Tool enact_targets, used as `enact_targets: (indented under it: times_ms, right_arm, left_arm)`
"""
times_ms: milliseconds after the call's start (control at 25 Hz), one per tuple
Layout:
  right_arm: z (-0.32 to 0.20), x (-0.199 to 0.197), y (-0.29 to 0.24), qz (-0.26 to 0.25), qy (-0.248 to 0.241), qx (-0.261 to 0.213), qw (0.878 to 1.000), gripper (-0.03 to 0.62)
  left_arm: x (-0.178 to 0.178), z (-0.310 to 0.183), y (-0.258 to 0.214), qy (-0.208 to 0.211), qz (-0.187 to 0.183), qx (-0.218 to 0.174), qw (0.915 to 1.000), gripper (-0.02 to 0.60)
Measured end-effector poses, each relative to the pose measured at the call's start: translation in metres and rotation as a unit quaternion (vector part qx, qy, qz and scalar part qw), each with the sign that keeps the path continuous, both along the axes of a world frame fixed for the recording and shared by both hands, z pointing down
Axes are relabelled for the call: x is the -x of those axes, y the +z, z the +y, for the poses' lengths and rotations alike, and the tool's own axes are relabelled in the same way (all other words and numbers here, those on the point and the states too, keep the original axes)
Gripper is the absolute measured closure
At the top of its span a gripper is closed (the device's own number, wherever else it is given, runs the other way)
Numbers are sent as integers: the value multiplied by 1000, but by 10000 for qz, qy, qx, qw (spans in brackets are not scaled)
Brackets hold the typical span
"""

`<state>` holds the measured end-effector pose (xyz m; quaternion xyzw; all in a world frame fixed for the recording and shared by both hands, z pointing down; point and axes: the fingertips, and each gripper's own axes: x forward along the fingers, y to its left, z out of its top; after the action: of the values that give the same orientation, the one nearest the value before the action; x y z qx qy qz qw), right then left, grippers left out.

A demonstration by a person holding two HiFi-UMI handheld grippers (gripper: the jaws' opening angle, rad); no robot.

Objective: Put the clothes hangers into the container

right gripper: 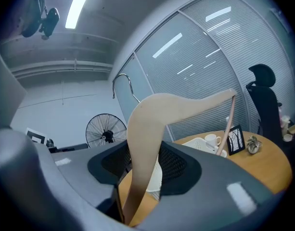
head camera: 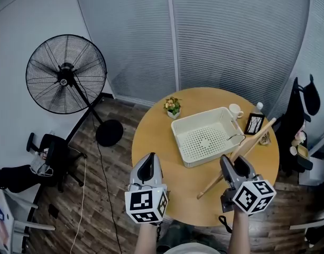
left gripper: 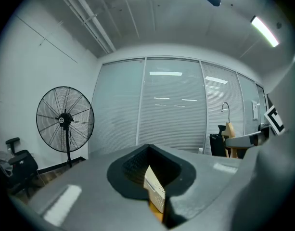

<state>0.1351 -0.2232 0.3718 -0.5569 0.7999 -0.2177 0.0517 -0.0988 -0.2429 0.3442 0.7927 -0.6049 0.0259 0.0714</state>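
So far nothing has gone in: from the head view, the white container (head camera: 179, 145) on the round table (head camera: 156, 136) shows a bare perforated floor. The one wooden hanger (head camera: 254, 139) I can see is in my right gripper (head camera: 233, 164). It slants from the near table edge up past the container's right corner, with its wire hook close to that rim, but I cannot tell whether it touches. My left gripper (head camera: 148, 160) hangs over the table's near left side, well apart from the hanger. In the left gripper view, my left gripper (left gripper: 148, 148) has its jaws pressed together with nothing between them. Only a corner of the container (left gripper: 154, 184) shows through the gap below the pads. In the right gripper view, my right gripper (right gripper: 145, 148) is pinching the hanger (right gripper: 176, 107) on one arm, near its bend. The other arm reaches out over the table, with the container (right gripper: 198, 142) beyond it. I judge the task barely begun: this hanger has yet to be swung over the rim and laid inside, and I see no other hanger on the table.
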Motion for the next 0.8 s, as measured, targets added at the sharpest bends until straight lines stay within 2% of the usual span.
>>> enact_targets:
  times_ms: [160,520,800]
  right_arm:
    - [-28,0,2,-47,29,-27,10000,381]
    - [-62,2,-1,-70,55,-1,10000,381]
    - [-92,4,1,-99,-92,82,9999,381]
  left_arm:
    - [-3,-27,6,96,-34,30,9999,581]
    - [-3,-52,16,231,-61,182,9995,581]
    - [-2,-69,22,66,-43,295,9995,581]
